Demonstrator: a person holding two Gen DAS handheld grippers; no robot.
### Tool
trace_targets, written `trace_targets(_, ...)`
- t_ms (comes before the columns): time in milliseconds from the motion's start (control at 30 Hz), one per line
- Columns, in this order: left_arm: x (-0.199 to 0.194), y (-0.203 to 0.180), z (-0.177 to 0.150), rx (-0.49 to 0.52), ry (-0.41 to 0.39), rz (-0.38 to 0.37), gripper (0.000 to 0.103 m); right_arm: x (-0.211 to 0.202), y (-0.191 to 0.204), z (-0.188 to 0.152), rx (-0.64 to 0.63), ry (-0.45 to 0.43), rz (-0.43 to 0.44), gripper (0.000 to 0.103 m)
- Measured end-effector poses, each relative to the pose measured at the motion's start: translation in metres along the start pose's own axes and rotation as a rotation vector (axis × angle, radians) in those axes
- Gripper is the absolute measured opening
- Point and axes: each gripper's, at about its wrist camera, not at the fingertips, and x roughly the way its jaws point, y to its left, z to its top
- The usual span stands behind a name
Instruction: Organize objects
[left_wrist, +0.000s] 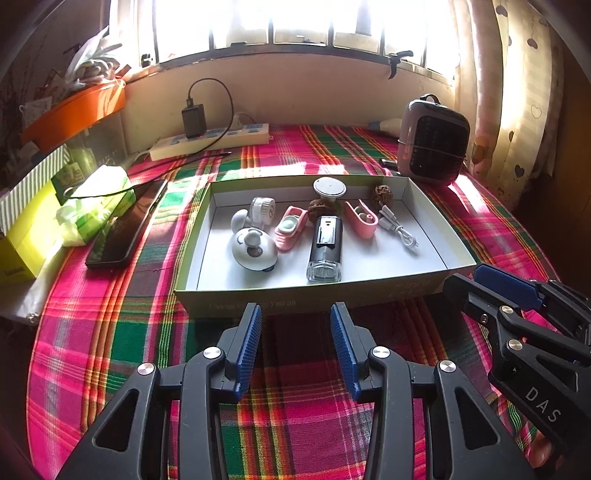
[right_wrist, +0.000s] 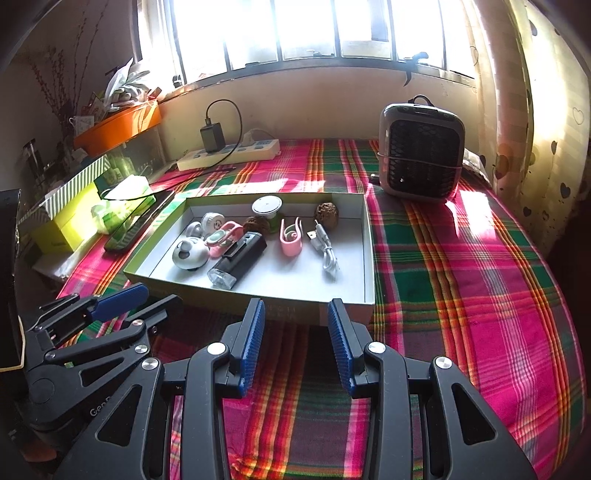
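The left gripper (left_wrist: 295, 314) and right gripper (right_wrist: 296, 310) hover side by side above the pink-and-green plaid cloth (right_wrist: 461, 280), each with its 2 blue-padded fingers spread and holding nothing. Just ahead lies the shallow green cardboard box (left_wrist: 373, 293) holding a black rectangular gadget (left_wrist: 325, 247), 2 pink clips, a white coiled cable (left_wrist: 400, 229) and round white pieces. Behind it stands a grey fan heater (right_wrist: 421, 155).

A barred window (right_wrist: 314, 29) along the far wall (right_wrist: 314, 99) floods the room with bright daylight. A heart-patterned curtain (right_wrist: 546, 122) hangs at the right. A pink, green and orange plaid cloth (right_wrist: 461, 277) covers the counter, sunlit patches falling across it.
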Motion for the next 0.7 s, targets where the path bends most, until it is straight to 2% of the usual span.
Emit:
trace_targets(433, 0.003, 0.002, -0.033, -0.037, 0.068, 0.039, 0.038, 0.007, 0.006, -0.032, -0.021, 0.101, -0.015, 0.038)
trace_targets(500, 0.004, 0.001, -0.037, -0.038, 0.082, 0.036, 0.038, 0.008, 0.007, -0.036, -0.022, 0.117, -0.022, 0.045)
trace_targets(700, 0.000, -0.003, -0.044, -0.036, 0.067, 0.053, 0.038, 0.008, 0.008, -0.044, -0.024, 0.132, -0.040, 0.048)
